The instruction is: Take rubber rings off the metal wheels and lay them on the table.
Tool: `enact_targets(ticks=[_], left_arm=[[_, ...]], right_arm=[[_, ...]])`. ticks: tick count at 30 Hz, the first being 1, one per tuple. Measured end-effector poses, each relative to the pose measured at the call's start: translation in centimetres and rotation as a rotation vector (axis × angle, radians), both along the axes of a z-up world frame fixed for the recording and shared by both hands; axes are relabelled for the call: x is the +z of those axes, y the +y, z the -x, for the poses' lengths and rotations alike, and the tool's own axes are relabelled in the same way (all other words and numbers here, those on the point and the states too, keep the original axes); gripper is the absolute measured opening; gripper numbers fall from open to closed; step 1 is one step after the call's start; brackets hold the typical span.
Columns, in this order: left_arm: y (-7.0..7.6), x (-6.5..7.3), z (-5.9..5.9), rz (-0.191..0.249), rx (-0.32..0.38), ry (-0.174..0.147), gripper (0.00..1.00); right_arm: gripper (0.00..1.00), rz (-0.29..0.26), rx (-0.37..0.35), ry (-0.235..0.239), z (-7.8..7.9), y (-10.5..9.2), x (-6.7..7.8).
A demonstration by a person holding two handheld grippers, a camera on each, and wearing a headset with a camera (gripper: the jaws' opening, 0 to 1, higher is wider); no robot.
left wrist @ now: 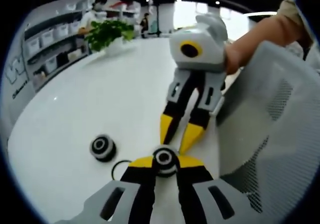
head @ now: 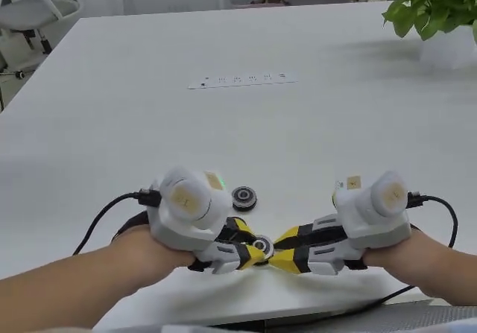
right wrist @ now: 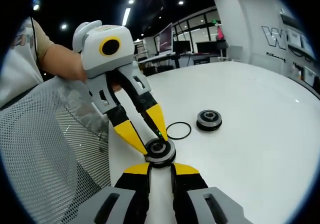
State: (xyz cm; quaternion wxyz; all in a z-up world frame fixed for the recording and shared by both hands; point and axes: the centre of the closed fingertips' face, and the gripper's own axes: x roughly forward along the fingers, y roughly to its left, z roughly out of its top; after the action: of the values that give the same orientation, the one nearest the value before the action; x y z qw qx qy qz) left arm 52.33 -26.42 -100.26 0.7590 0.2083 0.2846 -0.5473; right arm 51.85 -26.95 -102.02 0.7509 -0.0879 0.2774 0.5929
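Observation:
A small metal wheel (head: 261,244) with a black rubber ring on it is held just above the white table's (head: 313,139) near edge. My left gripper (head: 257,250) is shut on this wheel (left wrist: 164,159). From the opposite side my right gripper (right wrist: 160,170) has its yellow tips nearly together, pinching the ring at the rim of the wheel (right wrist: 160,151). A second wheel (head: 244,197) with its ring on stands on the table just beyond. One loose rubber ring (right wrist: 178,130) lies flat between the two wheels.
A white power strip (head: 242,80) lies mid-table. A potted plant (head: 432,5) stands at the far right corner, and an office chair (head: 37,5) beyond the far left. A mesh chair back (left wrist: 270,124) is close behind the near edge.

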Motion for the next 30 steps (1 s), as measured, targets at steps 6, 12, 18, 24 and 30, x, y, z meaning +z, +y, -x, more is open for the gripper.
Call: enact_targets(ticks=[6,12,18,24,30], left_arm=[[0.0,-0.1,-0.4,0.01,0.016,-0.012,0.14],[-0.2,-0.1,-0.2,0.016,0.024,-0.019,0.14],[-0.2,-0.1,-0.3,0.002,0.008,-0.044,0.13],[-0.1,-0.1,-0.3,0.013,0.008,-0.046,0.13],[-0.1,-0.1,-0.2,0.019,0.01,-0.047,0.13]], right_arm=[[0.1,0.009,0.0,-0.011,0.0,-0.1,0.0],[0.01,0.015,-0.021,-0.008,-0.2,-0.3,0.0],[0.0,-0.034,-0.106,0.096,-0.4,-0.4,-0.1],[0.0,-0.083,-0.157,0.155,-0.6,-0.8,0.1],[0.0,-0.135,-0.208,0.184,-1.3,-0.9,0.8]])
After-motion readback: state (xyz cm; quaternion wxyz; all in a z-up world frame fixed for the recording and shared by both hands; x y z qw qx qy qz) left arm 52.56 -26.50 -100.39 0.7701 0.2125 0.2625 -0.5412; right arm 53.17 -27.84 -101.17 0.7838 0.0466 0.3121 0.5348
